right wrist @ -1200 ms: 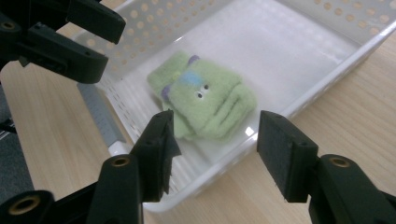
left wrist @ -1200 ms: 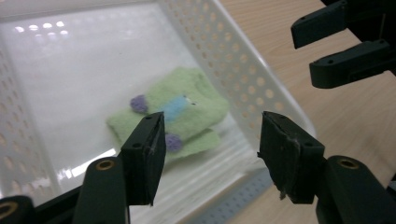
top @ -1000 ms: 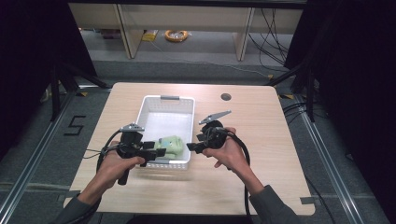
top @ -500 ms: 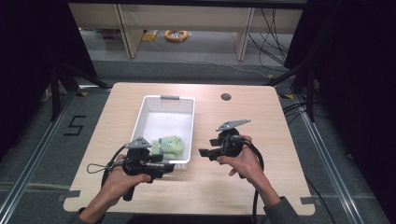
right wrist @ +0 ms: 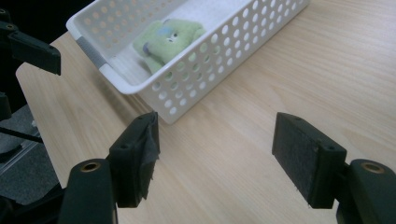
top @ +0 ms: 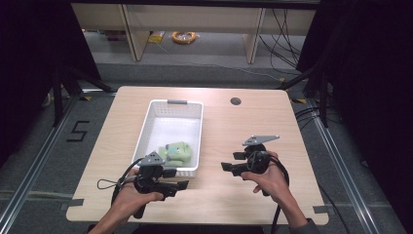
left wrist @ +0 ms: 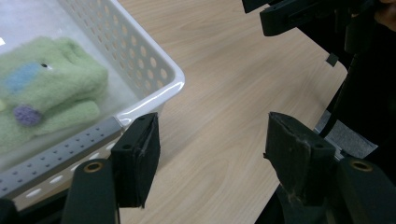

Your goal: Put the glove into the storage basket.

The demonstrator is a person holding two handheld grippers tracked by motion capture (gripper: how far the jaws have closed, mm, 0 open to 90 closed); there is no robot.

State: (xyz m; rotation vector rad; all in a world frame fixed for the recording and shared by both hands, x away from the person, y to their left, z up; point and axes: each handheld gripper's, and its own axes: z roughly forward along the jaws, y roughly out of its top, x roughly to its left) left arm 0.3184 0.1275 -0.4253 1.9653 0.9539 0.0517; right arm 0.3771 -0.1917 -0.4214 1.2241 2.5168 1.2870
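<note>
**Two empty claws back off from the toy in the basket**

Both claws stand spread with nothing between their pads: the left claw (top: 181, 185) sits just outside the near end of the white basket (top: 192, 141), the right claw (top: 229, 161) over bare table (top: 243, 126) to the basket's right. The right claw's jaws have just been opening further, with only wood grain showing between them; the left claw's jaws stand apart over the table beside the basket's corner.

The step in hand looks like a clean withdrawal. To do it well, each hand should draw away level and unhurried, keeping its pads and trailing cable off the basket rim, since a nudge at the near corner would slide the light basket across the smooth table.

The plush toy (top: 177, 151) lies inside the basket at its near end, resting on the floor against the near wall. It is soft, fuzzy and pale green, with a light-blue patch, a small purple dot and a tiny dark eye visible in the left gripper view (left wrist: 44, 88). It looks limp and easily squashed.
</note>
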